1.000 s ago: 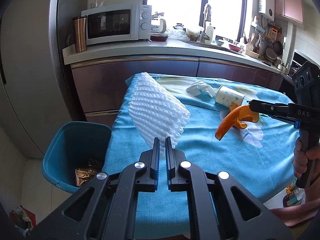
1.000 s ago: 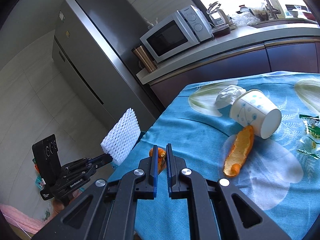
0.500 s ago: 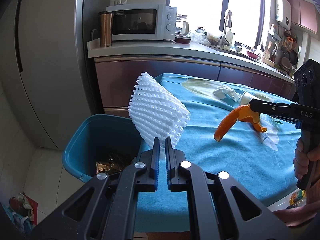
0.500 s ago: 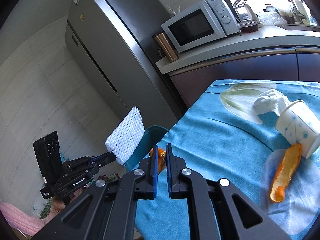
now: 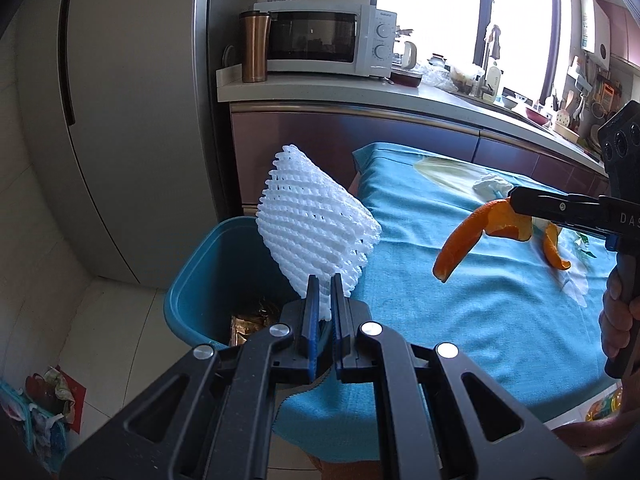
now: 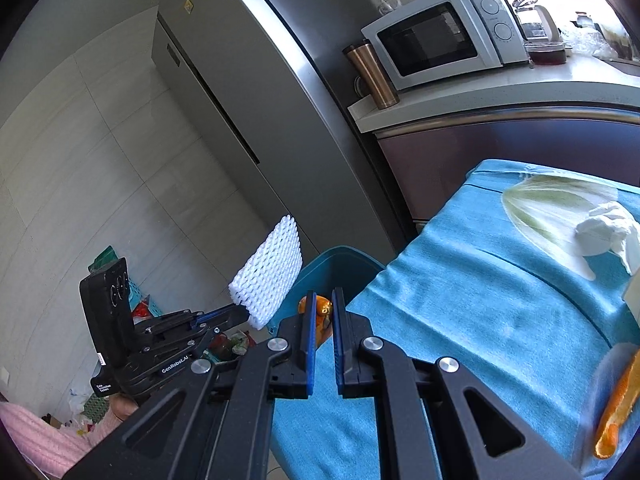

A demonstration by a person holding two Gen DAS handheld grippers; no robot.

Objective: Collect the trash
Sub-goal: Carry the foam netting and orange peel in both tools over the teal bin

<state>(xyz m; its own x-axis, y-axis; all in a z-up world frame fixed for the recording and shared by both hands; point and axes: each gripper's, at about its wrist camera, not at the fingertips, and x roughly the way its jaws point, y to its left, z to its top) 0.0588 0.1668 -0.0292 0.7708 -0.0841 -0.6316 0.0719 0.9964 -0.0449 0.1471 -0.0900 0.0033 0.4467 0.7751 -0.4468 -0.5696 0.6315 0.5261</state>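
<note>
Now your left gripper (image 5: pixel 324 280) is clamped on the white foam fruit net (image 5: pixel 316 228), which hangs over the teal trash bin (image 5: pixel 200 264); your right gripper (image 6: pixel 322 296) pinches an orange peel (image 5: pixel 476 236) above the blue tablecloth (image 5: pixel 460 288).

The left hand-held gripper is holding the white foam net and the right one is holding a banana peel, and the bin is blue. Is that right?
Not quite. The right hand-held gripper is pinching an orange peel, not a banana peel; the left wrist view shows its orange skin clearly. The rest is right: the left hand-held gripper holds the white foam net, and the bin is blue.
</note>
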